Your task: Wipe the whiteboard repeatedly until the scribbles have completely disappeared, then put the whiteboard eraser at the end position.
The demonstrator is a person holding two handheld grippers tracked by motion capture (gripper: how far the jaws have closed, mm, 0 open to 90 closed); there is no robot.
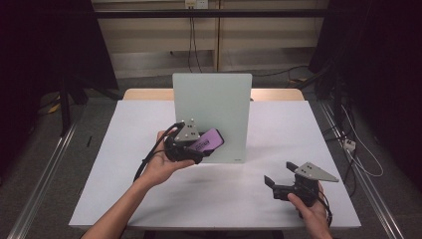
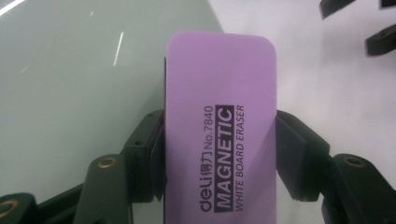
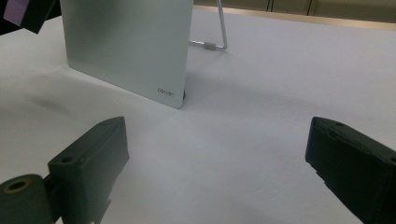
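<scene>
Centre of the high view, and the left gripper [image 1: 208,147] is clamped on the purple whiteboard eraser [image 1: 209,140], carrying it right up against the lower left part of the pale green glass board [image 1: 213,99] that stands upright in the middle of the white table [image 1: 278,129]. In the left gripper view the eraser [image 2: 219,126] fills the middle of the frame, its black "MAGNETIC WHITE BOARD ERASER" print running lengthwise, with both black jaws pressed to its long sides and the greenish board [image 2: 79,84] spread across the left half; whether the eraser actually touches the board I cannot tell. Down at the lower right of the high view, the right gripper [image 1: 279,179] sits low over the table, jaws spread wide with nothing in them. The right gripper view confirms it: bare table between the two jaws, the board [image 3: 126,46] at upper left with its wire stand [image 3: 219,32] behind.
</scene>
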